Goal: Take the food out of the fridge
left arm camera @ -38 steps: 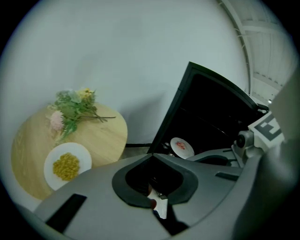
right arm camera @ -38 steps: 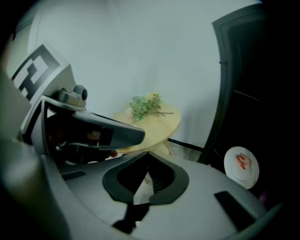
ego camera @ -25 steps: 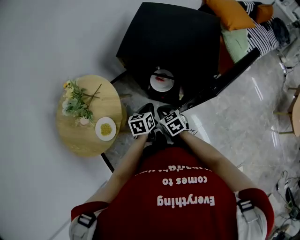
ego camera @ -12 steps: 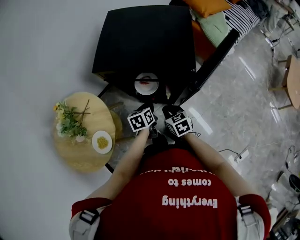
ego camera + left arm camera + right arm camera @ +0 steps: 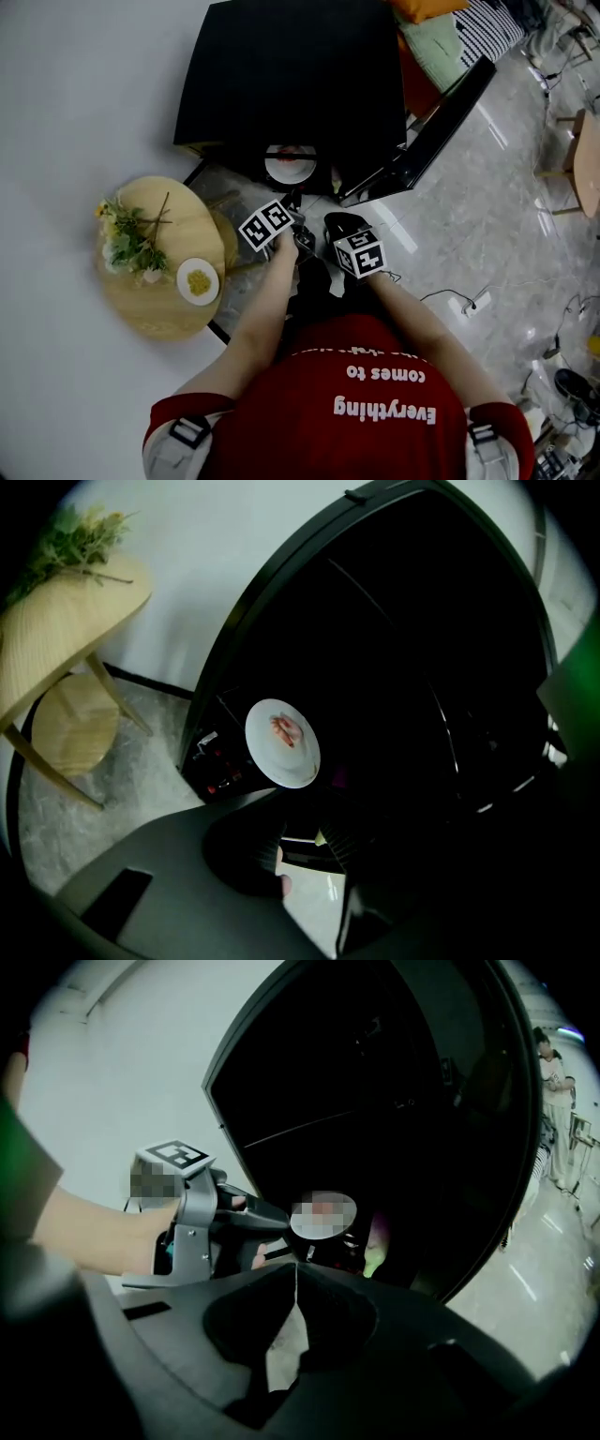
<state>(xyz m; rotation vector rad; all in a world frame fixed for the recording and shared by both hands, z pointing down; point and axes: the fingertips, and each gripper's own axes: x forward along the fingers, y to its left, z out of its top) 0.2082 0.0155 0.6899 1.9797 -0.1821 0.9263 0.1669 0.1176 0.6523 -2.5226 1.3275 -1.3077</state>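
Head view: the fridge has its door swung open, and the plate of food sits low inside, not yet taken; a round table stands to the left.

Left gripper view: my left gripper has just been opening its jaws, with nothing between them (the plate lies ahead, apparently unobstructed).

Right gripper view: my right gripper is closed and empty.

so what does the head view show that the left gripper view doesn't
Only the head view: the small plate of yellow food on the round table, the person's red shirt and the cushions beyond the fridge.
Only the left gripper view: small red-marked items low inside the fridge, and the left gripper, jaws apart, having just been opening, nothing between them.
Both: the fridge, the plate of food inside it, the table and its flowers.
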